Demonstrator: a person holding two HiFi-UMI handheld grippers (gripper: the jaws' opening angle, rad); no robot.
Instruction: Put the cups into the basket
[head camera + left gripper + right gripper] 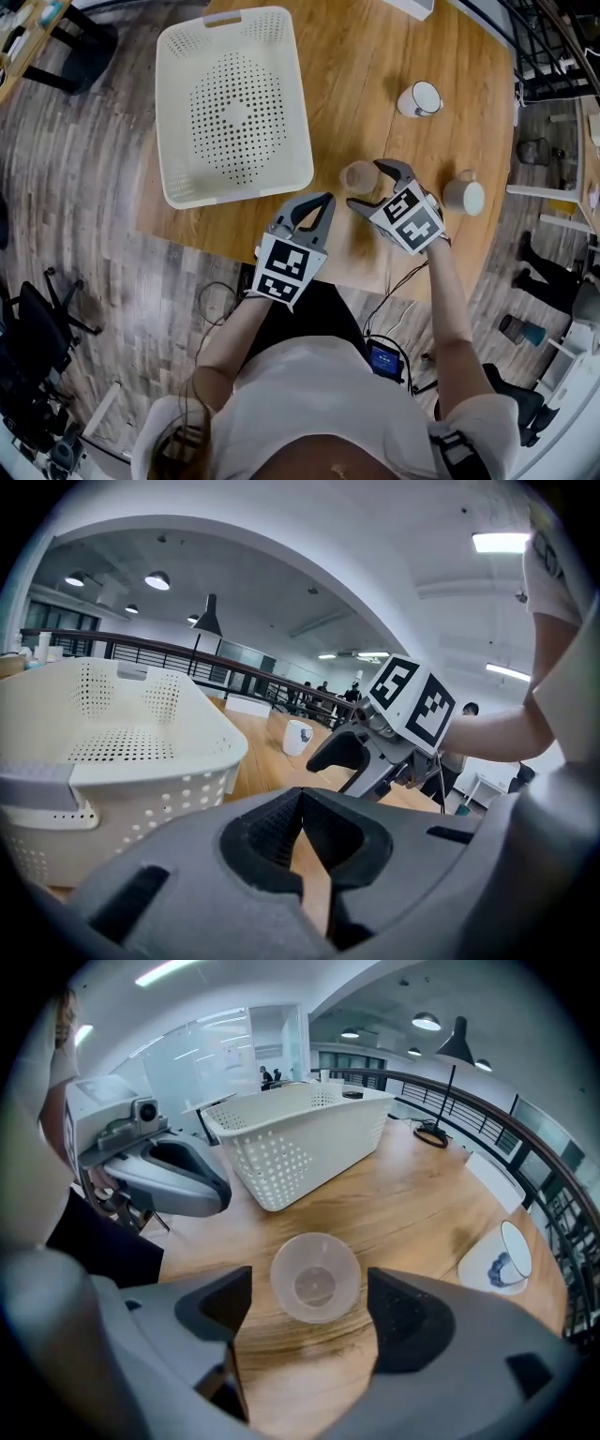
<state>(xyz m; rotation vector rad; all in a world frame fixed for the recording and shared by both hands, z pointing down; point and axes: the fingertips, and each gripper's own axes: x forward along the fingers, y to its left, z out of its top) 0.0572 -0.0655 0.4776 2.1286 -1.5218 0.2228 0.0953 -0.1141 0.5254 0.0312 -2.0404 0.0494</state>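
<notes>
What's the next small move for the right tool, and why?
Probably ease the right tool down a little so its pads flank the clear cup, before closing. Its jaws stand apart with the upright cup between their tips. Neither pad touches it yet, and the basket is empty.

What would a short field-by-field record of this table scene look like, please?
surface: wooden table
basket: white perforated basket, empty, on the table's left part
cups: translucent cup; white mug with dark rim; pale mug; all on the table, outside the basket
left gripper: jaws together, holding nothing
right gripper: jaws apart, the translucent cup between them, not gripped
cups in basket: none
</notes>
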